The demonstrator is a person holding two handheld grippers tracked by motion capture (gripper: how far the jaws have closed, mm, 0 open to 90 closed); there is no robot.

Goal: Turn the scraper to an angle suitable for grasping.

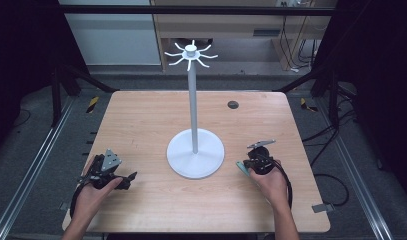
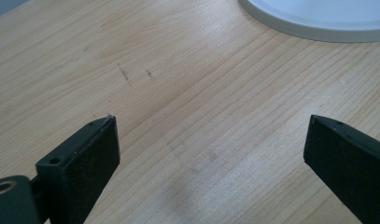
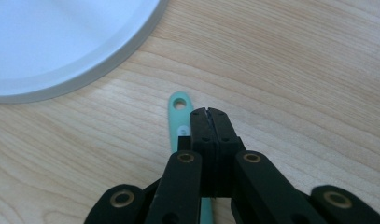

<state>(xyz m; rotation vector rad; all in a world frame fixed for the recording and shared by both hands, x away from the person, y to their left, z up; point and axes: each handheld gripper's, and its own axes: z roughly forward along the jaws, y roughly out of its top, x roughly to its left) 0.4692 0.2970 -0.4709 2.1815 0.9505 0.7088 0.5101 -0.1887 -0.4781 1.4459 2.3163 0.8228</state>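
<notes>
Mint-green flat utensil handle lies on the wooden table, just beside the right gripper. The end seen in the right gripper view is rounded, with a small round hanging hole through it and a pale mark a little farther down the strip; the rest runs back under the gripper body, so what tool it belongs to cannot be told. In the high view a short green end pokes out at the gripper's left, near the rim of the white stand's round base. Right gripper's jaws are pressed together, tips meeting with nothing between them; the green strip lies alongside and below them, not pinched. The stand has a thin white pole rising to a crown of radiating hooks. Left gripper sits low at the table's near left, jaws spread wide over bare wood, base rim just ahead.
</notes>
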